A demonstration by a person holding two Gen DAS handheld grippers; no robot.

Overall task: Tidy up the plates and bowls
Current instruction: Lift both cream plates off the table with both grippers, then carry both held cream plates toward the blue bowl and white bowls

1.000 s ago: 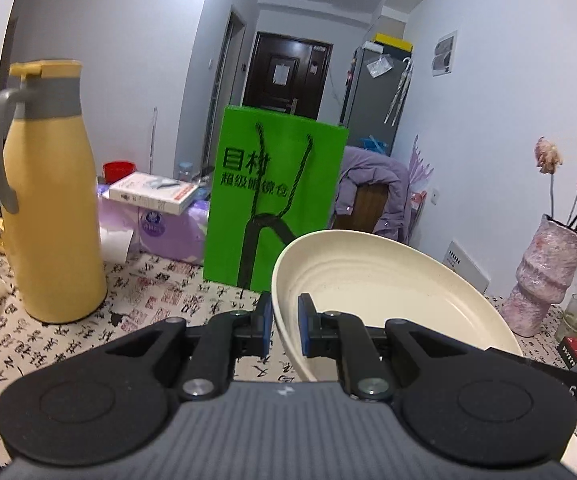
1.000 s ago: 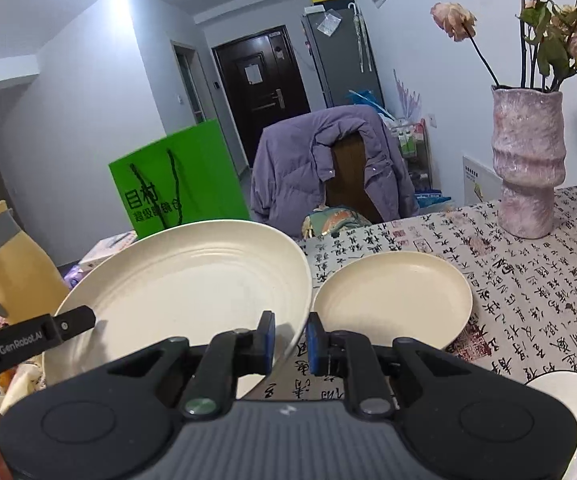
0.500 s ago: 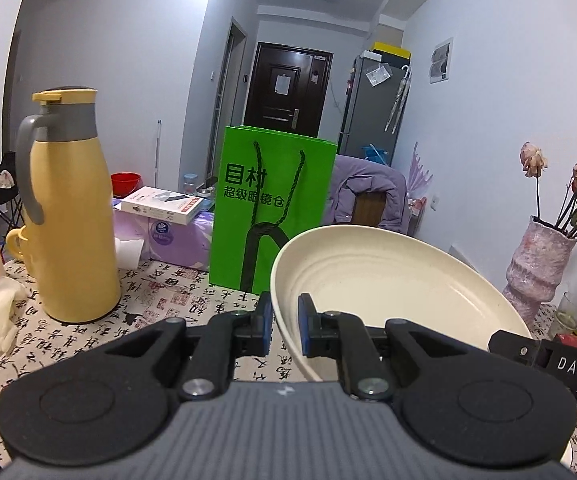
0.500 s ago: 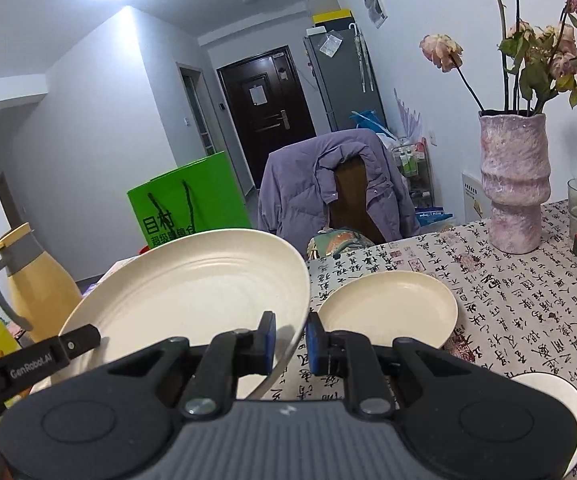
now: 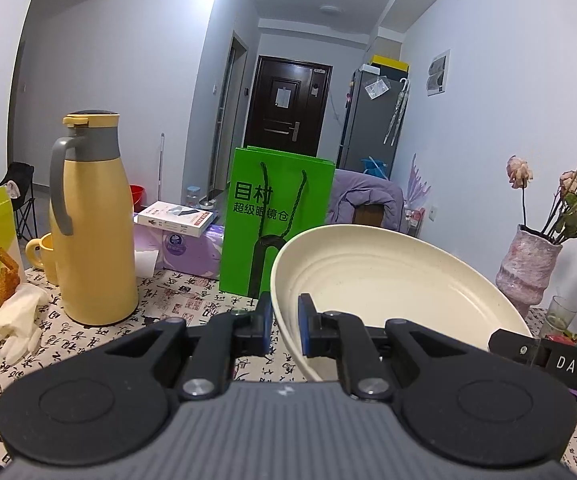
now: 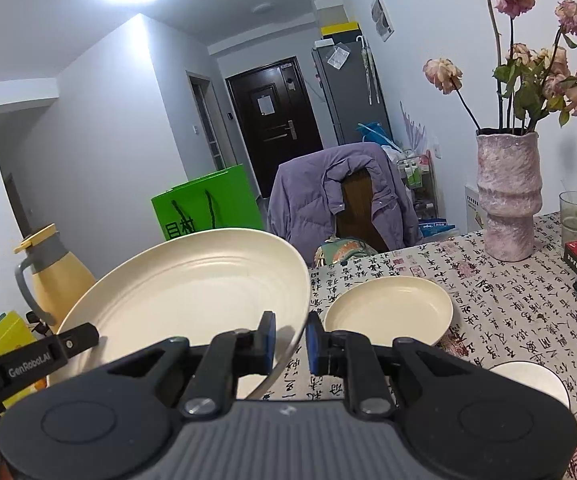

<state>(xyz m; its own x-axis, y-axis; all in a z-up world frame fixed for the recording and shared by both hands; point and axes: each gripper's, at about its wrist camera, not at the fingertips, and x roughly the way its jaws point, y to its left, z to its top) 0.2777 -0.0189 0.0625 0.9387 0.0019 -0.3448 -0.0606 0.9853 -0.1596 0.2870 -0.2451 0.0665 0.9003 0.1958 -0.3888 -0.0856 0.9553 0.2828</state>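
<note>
Left wrist view, largest first: tabletop [image 5: 192,292] under white cloth printed with black and red characters. Tall yellow thermos jug with grey handle [image 5: 92,220] upright at left; bright green paper shopping bag with black cord handles [image 5: 276,220] upright behind centre. Large round cream plate with ribbed inner rings [image 5: 388,280] held clear above the tabletop, tilted, far edge higher. Pink textured vase holding dried roses [image 5: 528,268] at right. Yellow mug [image 5: 42,254] just behind the jug; white gloves [image 5: 16,316] lying at left. Left gripper [image 5: 284,324] pinching the plate's near-left rim, blue pads on either side of the rim.

Right wrist view: same large cream plate [image 6: 192,296] at left-centre, raised off the tabletop [image 6: 508,320]. Right gripper [image 6: 290,338] pinching its near-right rim, rim edge between the blue pads. Second, smaller cream plate [image 6: 388,308] flat on the cloth, just right of the held one, apart from it. White bowl [image 6: 536,384] on the cloth at lower right, partly hidden by the gripper body. Drinking glass [image 6: 576,216] beside the vase [image 6: 508,200].
</note>
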